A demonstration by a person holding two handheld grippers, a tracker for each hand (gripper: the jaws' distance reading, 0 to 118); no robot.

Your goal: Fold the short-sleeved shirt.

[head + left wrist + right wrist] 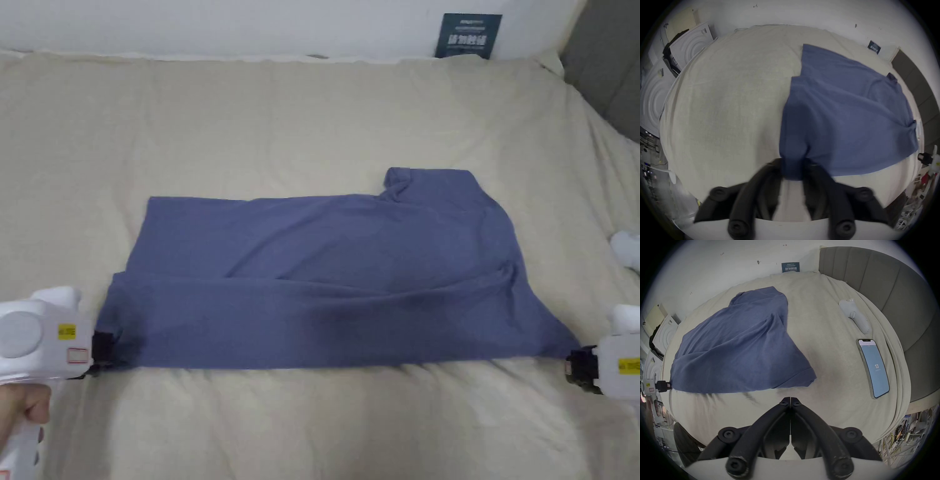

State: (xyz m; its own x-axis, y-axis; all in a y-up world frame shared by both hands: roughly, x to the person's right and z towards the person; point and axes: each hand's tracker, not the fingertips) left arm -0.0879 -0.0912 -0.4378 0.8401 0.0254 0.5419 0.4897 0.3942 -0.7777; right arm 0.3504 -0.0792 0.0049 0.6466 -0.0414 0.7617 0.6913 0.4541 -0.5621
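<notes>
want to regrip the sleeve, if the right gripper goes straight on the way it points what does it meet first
Probably the shirt: its sleeve hem lies just ahead of the right gripper, whose jaws are shut on nothing, with bare bedsheet between. Depth is unclear, so it may brush the sheet first.

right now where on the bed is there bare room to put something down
Bare sheet between shirt and wall, and the strip along the near edge. Crowded on the right: phone and a white handle by the headboard.
</notes>
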